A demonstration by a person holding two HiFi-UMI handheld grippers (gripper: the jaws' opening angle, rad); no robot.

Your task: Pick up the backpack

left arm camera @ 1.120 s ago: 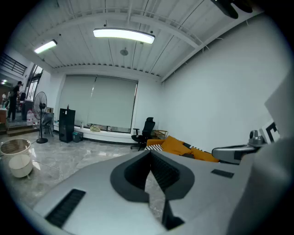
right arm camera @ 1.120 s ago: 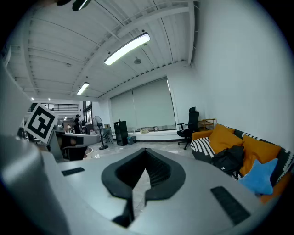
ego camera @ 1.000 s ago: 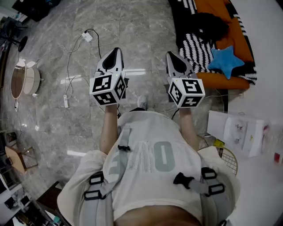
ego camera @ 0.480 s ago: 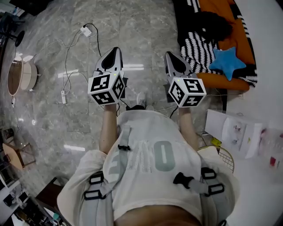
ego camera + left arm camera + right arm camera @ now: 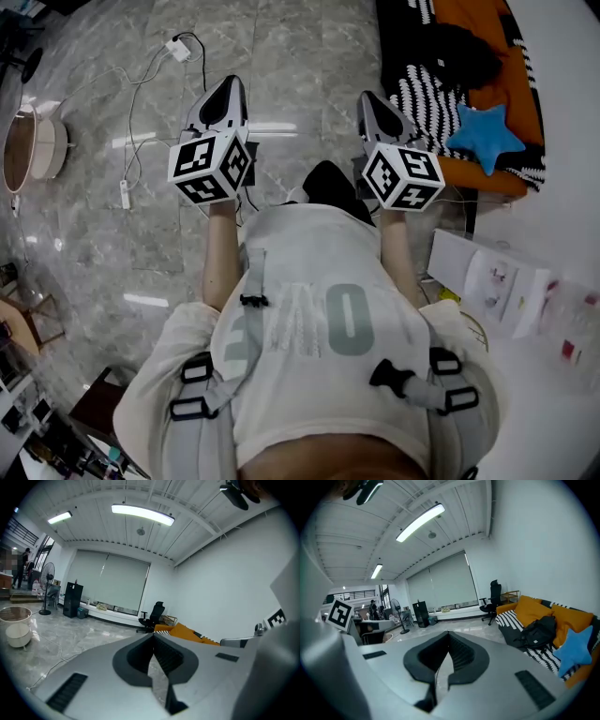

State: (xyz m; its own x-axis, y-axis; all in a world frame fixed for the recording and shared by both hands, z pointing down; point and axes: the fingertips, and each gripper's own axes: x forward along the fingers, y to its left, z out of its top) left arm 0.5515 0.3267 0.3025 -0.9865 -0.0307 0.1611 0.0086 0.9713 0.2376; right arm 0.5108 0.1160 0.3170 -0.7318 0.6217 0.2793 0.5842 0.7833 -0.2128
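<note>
The black backpack (image 5: 459,52) lies on the sofa's striped blanket at the top right of the head view. The right gripper view shows the backpack (image 5: 539,632) slumped against an orange cushion, well ahead and to the right. My left gripper (image 5: 230,86) is held out over the marble floor, jaws shut with nothing between them. The right gripper (image 5: 367,97) is level with it near the sofa's corner, also shut and empty. In their own views the left gripper (image 5: 152,637) and the right gripper (image 5: 449,633) show the tips meeting. Neither touches the backpack.
An orange sofa (image 5: 487,173) carries a black-and-white striped blanket (image 5: 417,98) and a blue star cushion (image 5: 483,136). Cables and a power strip (image 5: 125,194) trail over the floor at left, near a round white stand (image 5: 33,150). A white box (image 5: 487,277) sits at right. A black office chair (image 5: 152,616) stands far off.
Both grippers have moved forward over the floor together, still shut. A black shoe now shows between the arms, and the floor cables and round stand have slid towards the upper left.
</note>
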